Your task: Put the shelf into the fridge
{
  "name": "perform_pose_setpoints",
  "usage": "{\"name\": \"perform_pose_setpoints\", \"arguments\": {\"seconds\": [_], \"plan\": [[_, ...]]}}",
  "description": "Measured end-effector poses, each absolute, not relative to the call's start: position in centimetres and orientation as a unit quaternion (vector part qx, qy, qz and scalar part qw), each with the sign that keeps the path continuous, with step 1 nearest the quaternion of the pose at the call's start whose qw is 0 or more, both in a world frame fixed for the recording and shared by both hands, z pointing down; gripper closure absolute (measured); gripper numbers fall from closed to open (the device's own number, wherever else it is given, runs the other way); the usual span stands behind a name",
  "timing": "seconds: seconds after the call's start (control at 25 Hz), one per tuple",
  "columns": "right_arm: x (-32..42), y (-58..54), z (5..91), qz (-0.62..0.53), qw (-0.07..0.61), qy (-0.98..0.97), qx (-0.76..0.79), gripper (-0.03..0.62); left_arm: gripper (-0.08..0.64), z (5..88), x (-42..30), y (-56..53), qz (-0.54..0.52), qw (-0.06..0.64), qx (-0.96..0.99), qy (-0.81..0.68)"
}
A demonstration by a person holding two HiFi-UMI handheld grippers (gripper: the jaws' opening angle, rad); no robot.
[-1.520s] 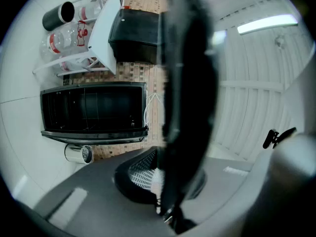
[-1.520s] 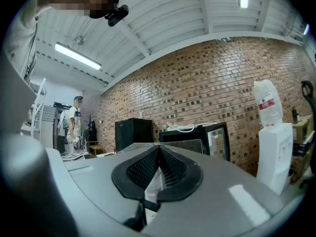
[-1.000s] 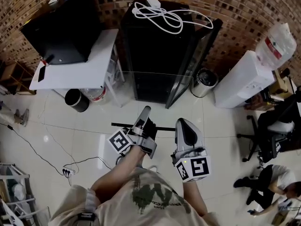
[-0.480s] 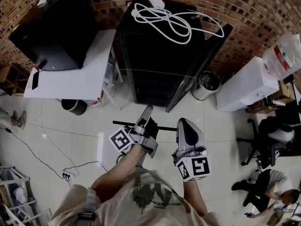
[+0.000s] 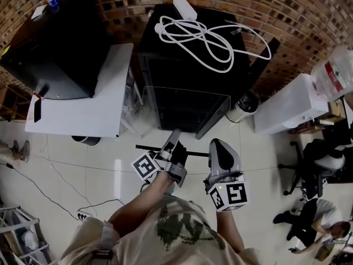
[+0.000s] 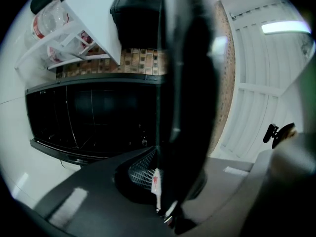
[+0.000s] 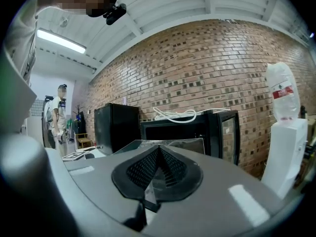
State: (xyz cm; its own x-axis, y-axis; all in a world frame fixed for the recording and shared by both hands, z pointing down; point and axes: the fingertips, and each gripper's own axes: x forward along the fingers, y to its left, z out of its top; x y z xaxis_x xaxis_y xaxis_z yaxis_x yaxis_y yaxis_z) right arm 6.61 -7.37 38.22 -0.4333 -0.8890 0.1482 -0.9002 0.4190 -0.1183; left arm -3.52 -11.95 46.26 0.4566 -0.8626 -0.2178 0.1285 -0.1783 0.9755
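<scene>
White bench [image 5: 83,106] on the left, black fridge [image 5: 154,46] just right of it with its door [image 5: 242,76] swung open and a white cable [image 5: 209,35] coiled on top. Near side, the left tongs [image 5: 175,136] are rolled on their side, pressed tight on the near edge of the clear shelf [image 5: 187,108]. The right tongs [image 5: 219,147] pinch that same edge alongside. The shelf is in the air, its far edge at the fridge's open front. Water cooler [image 5: 292,104] far right.
</scene>
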Motion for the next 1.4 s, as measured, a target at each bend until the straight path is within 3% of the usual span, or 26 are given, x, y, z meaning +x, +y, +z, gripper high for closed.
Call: {"name": "perform_pose_setpoints", "arguments": {"seconds": [1.4], "plan": [[10.5,-13.2,40.1,0.104,0.053,-0.837,0.534,0.592,0.560,52.7,-1.5,-22.0,-0.430,0.577,0.622,-0.308]]}}
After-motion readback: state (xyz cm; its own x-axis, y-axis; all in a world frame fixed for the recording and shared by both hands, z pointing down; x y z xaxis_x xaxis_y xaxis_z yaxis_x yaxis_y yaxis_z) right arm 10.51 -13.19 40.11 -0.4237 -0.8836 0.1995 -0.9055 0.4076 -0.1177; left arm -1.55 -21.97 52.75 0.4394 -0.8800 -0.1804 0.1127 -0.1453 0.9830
